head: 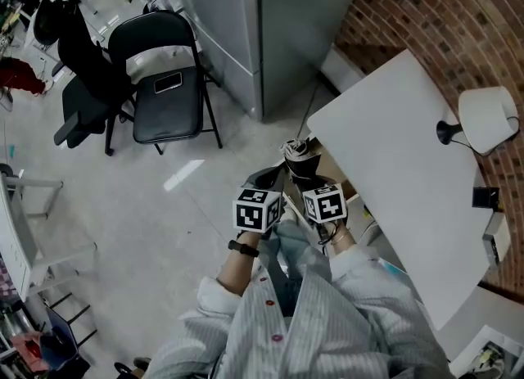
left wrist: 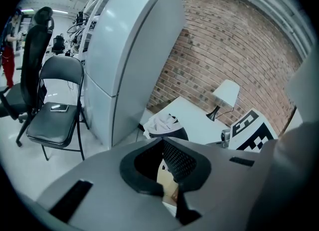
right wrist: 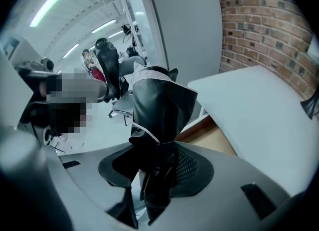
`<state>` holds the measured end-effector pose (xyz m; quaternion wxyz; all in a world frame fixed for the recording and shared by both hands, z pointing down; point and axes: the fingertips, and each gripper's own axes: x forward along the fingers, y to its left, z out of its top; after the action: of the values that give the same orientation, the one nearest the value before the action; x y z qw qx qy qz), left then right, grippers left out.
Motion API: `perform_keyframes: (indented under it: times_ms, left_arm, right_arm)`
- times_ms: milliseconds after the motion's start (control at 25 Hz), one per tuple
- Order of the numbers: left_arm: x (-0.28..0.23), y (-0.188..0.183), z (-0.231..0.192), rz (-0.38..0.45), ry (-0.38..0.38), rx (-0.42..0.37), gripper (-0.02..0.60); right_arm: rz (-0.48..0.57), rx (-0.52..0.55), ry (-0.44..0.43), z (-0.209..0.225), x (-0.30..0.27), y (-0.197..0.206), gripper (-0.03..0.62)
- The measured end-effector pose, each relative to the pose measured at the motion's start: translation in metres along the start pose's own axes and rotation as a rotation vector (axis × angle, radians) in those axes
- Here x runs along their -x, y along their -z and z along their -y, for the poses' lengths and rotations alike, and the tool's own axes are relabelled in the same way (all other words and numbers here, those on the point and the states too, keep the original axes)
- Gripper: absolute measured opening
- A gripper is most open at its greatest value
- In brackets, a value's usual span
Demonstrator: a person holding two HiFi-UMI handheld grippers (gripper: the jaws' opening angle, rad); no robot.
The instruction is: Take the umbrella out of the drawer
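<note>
Jaws: R gripper (right wrist: pixel 154 175) clamped on folded black umbrella (right wrist: pixel 159 110), near its lower end; L gripper (left wrist: pixel 162 167) pads apart, nothing btwn. White desk (head: pixel 401 148) at right, drawer (right wrist: pixel 212 137) open under its edge, wood inside. Umbrella upright, held above drawer, clear of it. Task approx done, I judge; left: carry away, set down, maybe shut drawer

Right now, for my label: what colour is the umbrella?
Umbrella: black with white trim; right gripper view shows it best.

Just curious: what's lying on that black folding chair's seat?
A phone lies flat on the seat of the folding chair, near its backrest. Nothing else shows there; the seat beneath the phone is covered.
</note>
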<state>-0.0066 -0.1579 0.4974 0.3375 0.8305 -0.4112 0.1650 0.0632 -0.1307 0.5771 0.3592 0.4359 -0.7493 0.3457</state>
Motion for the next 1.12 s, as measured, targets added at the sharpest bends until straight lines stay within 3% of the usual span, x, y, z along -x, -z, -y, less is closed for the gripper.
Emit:
perform_keyframes:
  times_ms: [680, 1120]
  left_arm:
    - [0.057, -0.067, 0.1, 0.158, 0.169, -0.099, 0.009]
    - [0.086, -0.086, 0.146, 0.215, 0.263, -0.168, 0.009]
  right_arm:
    - [0.387, 0.014, -0.082, -0.026, 0.172, -0.08, 0.184]
    - [0.547, 0.007, -0.059, -0.026, 0.254, -0.093, 0.184]
